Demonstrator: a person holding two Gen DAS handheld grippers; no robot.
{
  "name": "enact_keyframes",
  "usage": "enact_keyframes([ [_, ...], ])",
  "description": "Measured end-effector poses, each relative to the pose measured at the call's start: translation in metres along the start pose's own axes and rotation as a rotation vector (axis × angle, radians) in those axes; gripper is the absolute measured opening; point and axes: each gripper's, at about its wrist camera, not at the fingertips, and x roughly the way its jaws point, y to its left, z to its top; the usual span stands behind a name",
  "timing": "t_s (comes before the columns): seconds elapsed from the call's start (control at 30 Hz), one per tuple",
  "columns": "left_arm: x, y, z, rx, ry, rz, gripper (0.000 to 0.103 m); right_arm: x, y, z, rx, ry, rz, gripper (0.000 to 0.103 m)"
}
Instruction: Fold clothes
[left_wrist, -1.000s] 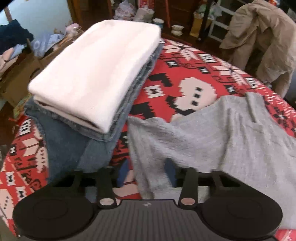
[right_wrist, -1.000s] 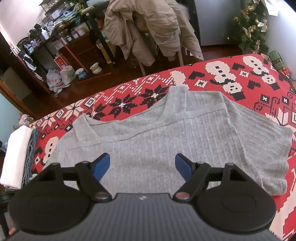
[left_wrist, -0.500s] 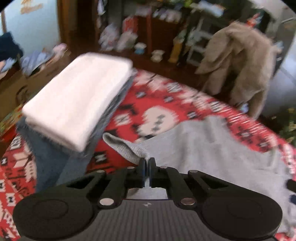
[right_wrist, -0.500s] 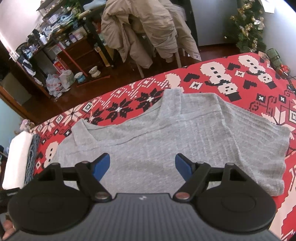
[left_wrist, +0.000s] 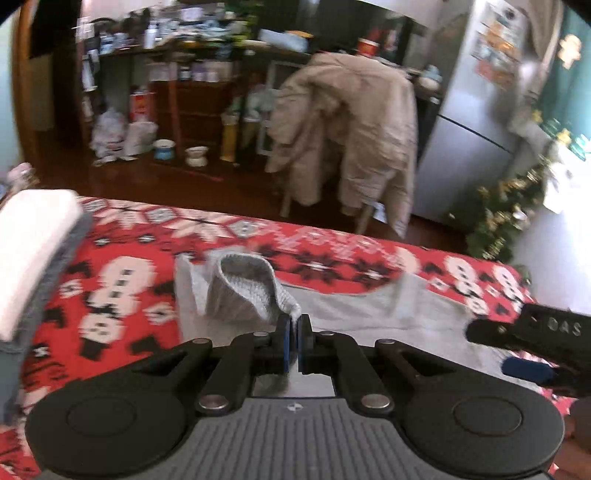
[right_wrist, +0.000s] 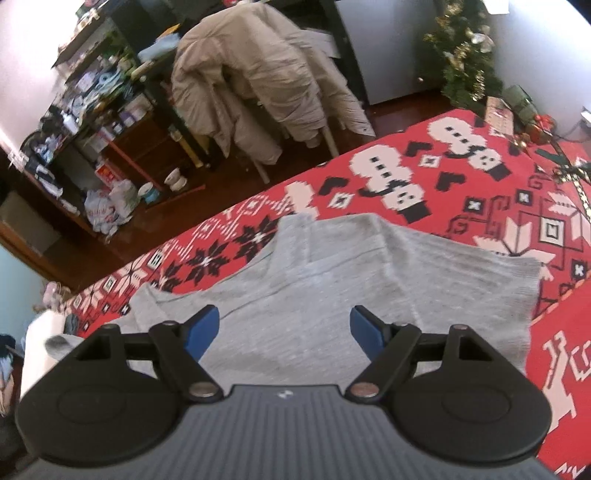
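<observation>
**Left gripper pinches the grey top's edge; right gripper hangs wide above it**

At the far left of the left wrist view a folded white garment (left_wrist: 31, 251) lies on top of folded blue denim (left_wrist: 55, 273), the stack sitting on the red patterned cloth (left_wrist: 122, 295) with its white snowman and snowflake figures. The same white fold shows at the left edge of the right wrist view, partly hidden by the gripper body.

Just right of the stack, the grey knitted top (left_wrist: 354, 314) lies spread on the cloth. Its left edge is raised off the cloth and curls into an open loop, ribbed inner side showing. The left gripper (left_wrist: 294, 341) has its blue pads (left_wrist: 283, 343) pressed together on that raised edge, the knit caught between them.

Further right, the right gripper (right_wrist: 284, 328) is over the middle of the top, jaws spread wide with nothing between the blue pads (right_wrist: 201, 328); whether it touches the fabric cannot be told. Its dark finger also enters the left wrist view at the right. The top's right side lies flat, its hem near the right end of the cloth.

Beyond the far edge stand a chair draped with a beige coat (right_wrist: 258, 81), cluttered shelves (left_wrist: 177, 74) to the left, and a decorated Christmas tree (right_wrist: 465, 51) at the far right.
</observation>
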Motion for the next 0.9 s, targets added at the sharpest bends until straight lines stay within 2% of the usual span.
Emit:
enact_keyframes([
  [0.13,0.012,-0.037,-0.006,0.046,0.012,-0.062,0.004,-0.001,-0.02,0.004,0.043,-0.003,-0.006,0.082],
  [0.23,0.025,-0.047,-0.014,0.057,0.062,-0.078,0.008,0.003,-0.032,0.005,0.073,0.006,-0.002,0.082],
  [0.3,0.024,-0.045,-0.017,0.056,0.079,-0.095,0.028,0.008,-0.037,0.004,0.086,0.022,0.003,0.082],
  [0.37,0.018,-0.039,-0.017,0.057,0.071,-0.113,0.041,0.012,-0.037,0.003,0.08,0.025,-0.002,0.082],
  [0.4,0.012,-0.033,-0.016,0.058,0.056,-0.123,0.042,0.013,-0.035,0.002,0.072,0.024,-0.005,0.082],
  [0.5,-0.006,-0.017,-0.014,0.058,0.012,-0.152,0.043,0.017,-0.027,-0.001,0.048,0.025,0.012,0.084],
  [0.67,-0.012,0.037,-0.004,-0.061,0.03,-0.225,0.042,0.029,-0.013,-0.008,0.056,0.096,0.119,0.083],
  [0.77,-0.006,0.061,-0.002,-0.136,0.095,-0.297,0.038,0.041,-0.005,-0.014,0.053,0.184,0.194,0.074],
  [0.8,-0.004,0.07,-0.001,-0.16,0.117,-0.321,0.038,0.045,-0.004,-0.016,0.055,0.219,0.218,0.067],
  [0.87,0.001,0.08,-0.001,-0.194,0.159,-0.362,0.038,0.053,-0.001,-0.022,0.064,0.277,0.247,0.065],
  [0.9,0.003,0.084,-0.002,-0.2,0.186,-0.376,0.033,0.056,0.001,-0.026,0.064,0.288,0.247,0.065],
])
